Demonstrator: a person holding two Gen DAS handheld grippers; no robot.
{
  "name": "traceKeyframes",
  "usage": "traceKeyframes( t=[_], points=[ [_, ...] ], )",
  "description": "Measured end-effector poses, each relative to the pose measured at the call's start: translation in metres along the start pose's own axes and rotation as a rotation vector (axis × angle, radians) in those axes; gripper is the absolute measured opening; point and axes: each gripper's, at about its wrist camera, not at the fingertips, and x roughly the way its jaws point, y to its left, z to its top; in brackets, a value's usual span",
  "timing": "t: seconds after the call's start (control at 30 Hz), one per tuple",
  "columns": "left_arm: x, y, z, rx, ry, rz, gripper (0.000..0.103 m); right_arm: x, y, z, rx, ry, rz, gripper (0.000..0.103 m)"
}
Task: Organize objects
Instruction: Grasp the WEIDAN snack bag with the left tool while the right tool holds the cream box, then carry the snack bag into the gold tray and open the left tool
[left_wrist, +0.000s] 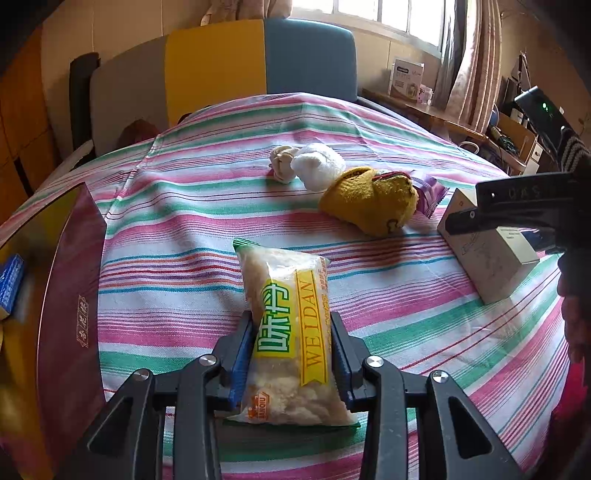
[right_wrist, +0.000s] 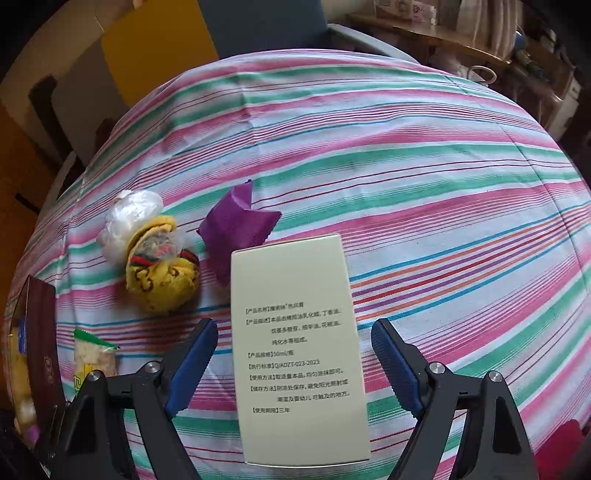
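Note:
A clear snack packet (left_wrist: 284, 306) with a yellow label lies lengthwise on the striped tablecloth (left_wrist: 177, 229). My left gripper (left_wrist: 291, 325) is shut on it, its blue pads pressing both long sides. In the right wrist view a pale green box (right_wrist: 291, 280) with printed text lies between the fingers of my right gripper (right_wrist: 295, 328). That gripper is open, with a gap between each pad and the box. The same box (left_wrist: 491, 266) shows at the right of the left wrist view, under the right gripper's black body. The packet's end (right_wrist: 94, 358) shows at lower left.
A yellow sock bundle (left_wrist: 365, 199), a white bundle (left_wrist: 321, 166) and a beige bundle (left_wrist: 282, 162) sit mid-table, with a purple wrapper (right_wrist: 236, 225) beside them. A dark red open box (left_wrist: 70, 295) holding a blue carton (left_wrist: 11, 284) stands at the left edge. Chairs stand behind.

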Motion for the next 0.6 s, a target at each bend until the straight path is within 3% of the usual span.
traceKeyframes(
  t=[0.17, 0.37, 0.47, 0.5, 0.6],
  points=[
    [0.0, 0.0, -0.001, 0.002, -0.008, 0.001, 0.038, -0.011, 0.003, 0.002, -0.031, -0.068, -0.045, 0.088],
    [-0.001, -0.001, -0.002, 0.004, -0.011, 0.004, 0.039, -0.005, 0.006, 0.002, -0.054, -0.032, -0.057, 0.087],
    [-0.001, -0.001, -0.003, 0.008, -0.014, 0.008, 0.039, -0.002, 0.007, -0.001, -0.074, -0.007, -0.091, 0.071],
    [-0.001, -0.001, -0.003, 0.01, -0.014, 0.01, 0.039, 0.0, 0.007, -0.003, -0.082, 0.004, -0.105, 0.051],
    [-0.001, -0.003, -0.003, 0.019, -0.015, 0.021, 0.039, 0.001, 0.008, -0.006, -0.105, 0.015, -0.137, 0.05]
  ],
)
